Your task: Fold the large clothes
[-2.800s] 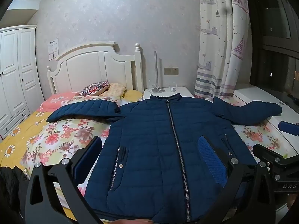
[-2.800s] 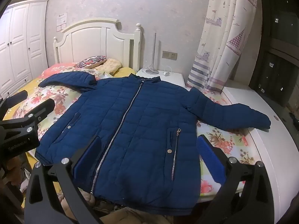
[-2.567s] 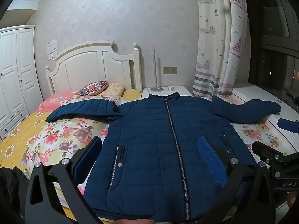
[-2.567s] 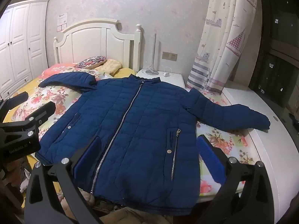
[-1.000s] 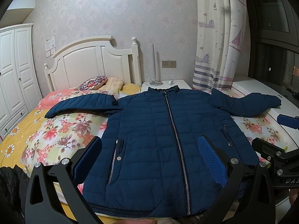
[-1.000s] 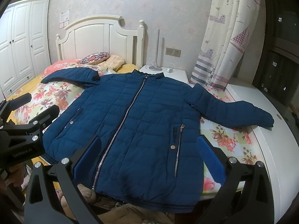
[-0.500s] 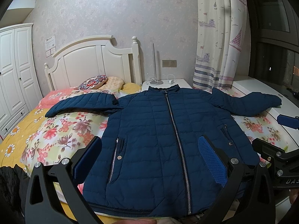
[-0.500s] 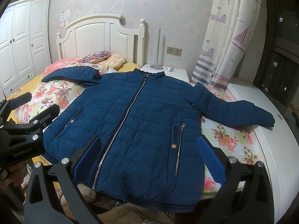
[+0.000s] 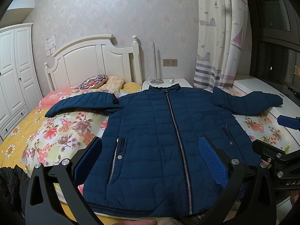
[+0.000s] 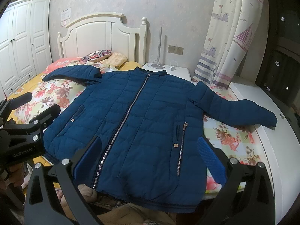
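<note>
A navy quilted zip jacket [image 9: 165, 131] lies flat, front up, on the floral bedspread [image 9: 61, 131], sleeves spread to both sides. It also shows in the right wrist view [image 10: 142, 116]. My left gripper [image 9: 150, 157] is open and empty, hovering above the jacket's lower hem. My right gripper [image 10: 148, 155] is open and empty, above the hem as well. The right gripper shows at the right edge of the left wrist view [image 9: 277, 155]; the left gripper shows at the left edge of the right wrist view [image 10: 28, 123].
A white headboard [image 9: 93, 60] and pillows [image 9: 95, 80] are at the far end. A white nightstand [image 9: 165, 82] holds a lamp base. A curtain [image 9: 221, 37] hangs right. A white ledge [image 10: 277, 140] runs beside the bed. A wardrobe [image 9: 13, 75] stands left.
Both grippers have risen and pulled back slightly, so the jacket sits a little lower and fuller in view. The jacket has not moved. Both grippers stay open.
</note>
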The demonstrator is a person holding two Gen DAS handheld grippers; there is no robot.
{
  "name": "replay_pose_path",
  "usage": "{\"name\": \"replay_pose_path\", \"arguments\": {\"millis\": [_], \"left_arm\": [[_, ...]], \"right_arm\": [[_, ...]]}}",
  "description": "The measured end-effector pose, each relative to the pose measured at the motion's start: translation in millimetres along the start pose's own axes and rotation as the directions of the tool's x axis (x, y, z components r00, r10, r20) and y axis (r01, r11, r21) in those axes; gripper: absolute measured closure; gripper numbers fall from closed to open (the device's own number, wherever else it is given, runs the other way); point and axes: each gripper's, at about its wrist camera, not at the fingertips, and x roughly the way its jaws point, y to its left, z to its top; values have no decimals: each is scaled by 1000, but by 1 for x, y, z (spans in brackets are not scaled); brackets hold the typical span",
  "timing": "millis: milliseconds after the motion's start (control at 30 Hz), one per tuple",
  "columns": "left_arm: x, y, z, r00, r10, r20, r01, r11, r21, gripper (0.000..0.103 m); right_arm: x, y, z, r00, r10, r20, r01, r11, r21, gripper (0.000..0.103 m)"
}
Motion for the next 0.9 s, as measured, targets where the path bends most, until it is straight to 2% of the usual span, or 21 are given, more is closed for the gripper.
{"name": "replay_pose_path", "arguments": {"millis": [300, 433, 500, 567, 667, 767, 867, 900], "left_arm": [[15, -1, -2, 999, 3, -46, -3, 1000, -3, 4], [34, -4, -4, 997, 10, -76, -10, 1000, -1, 4], [52, -6, -5, 995, 22, -97, -22, 1000, 0, 4], [81, -8, -8, 989, 38, -144, -37, 999, 12, 4], [134, -18, -9, 972, 66, -225, -48, 995, 85, 4], [195, -24, -3, 957, 67, -282, -23, 987, 156, 4], [261, -22, 9, 938, 71, -339, -6, 982, 191, 4], [279, -19, 13, 936, 82, -342, -16, 981, 191, 4]], "right_arm": [[16, -10, -2, 999, 30, -45, -29, 999, 26, 2], [36, -18, -6, 995, 74, -65, -70, 996, 61, 2], [51, -25, -9, 994, 63, -84, -57, 996, 70, 2], [73, -37, -15, 993, 60, -106, -51, 995, 86, 2], [107, -66, -23, 985, 62, -161, -35, 986, 166, 2], [137, -104, -28, 983, 41, -180, 7, 965, 262, 2], [172, -164, -30, 980, 26, -195, 59, 906, 419, 3], [184, -192, -30, 980, 11, -200, 90, 868, 488, 5]]}}
